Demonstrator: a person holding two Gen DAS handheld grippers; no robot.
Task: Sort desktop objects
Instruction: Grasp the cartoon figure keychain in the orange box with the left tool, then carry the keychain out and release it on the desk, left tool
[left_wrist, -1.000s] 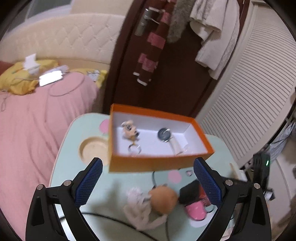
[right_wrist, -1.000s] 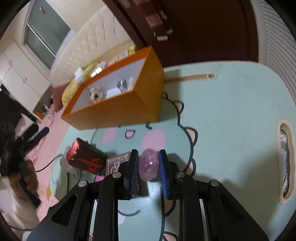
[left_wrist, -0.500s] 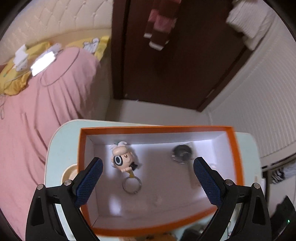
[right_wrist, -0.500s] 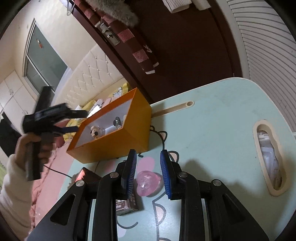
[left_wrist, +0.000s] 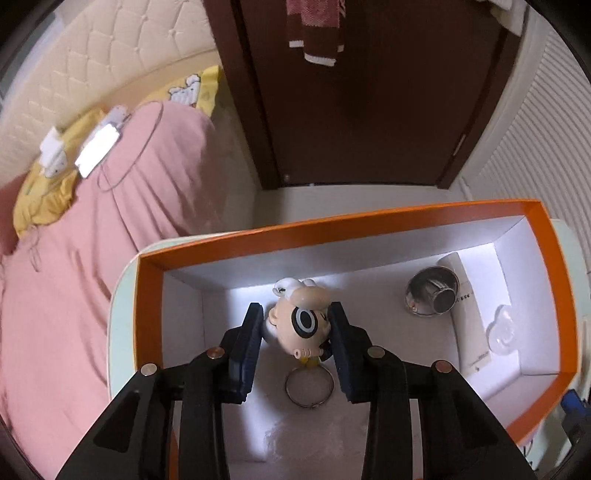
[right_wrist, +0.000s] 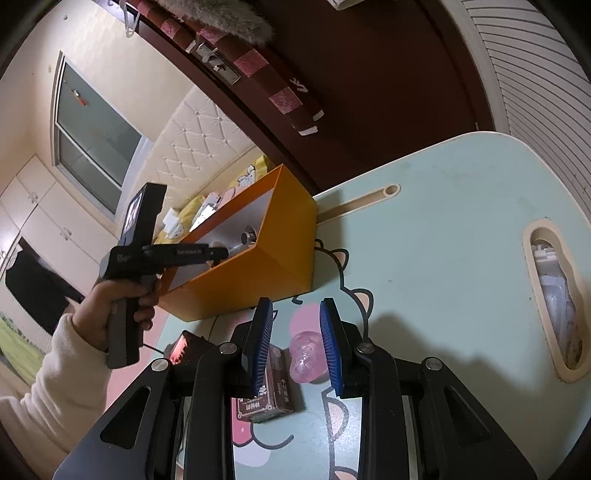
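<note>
Left wrist, left claw (left_wrist: 295, 332) pinching figurine keychain (left_wrist: 303, 325), right claw (right_wrist: 295, 343) open.

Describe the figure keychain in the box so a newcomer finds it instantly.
Start at the orange box with the white inside, on the pale green table. Near the middle of its floor lies the figure keychain, between the left gripper's fingers. Unlike the shiny metal cup and white tube to its right, it has a cartoon head, one big ringed eye and a key ring.

in the middle of your left view, the big-headed toy keyring (left_wrist: 303, 324) lies inside the orange box (left_wrist: 332, 227); your pink jelly toy (right_wrist: 306, 353) lies low on the table.
</note>
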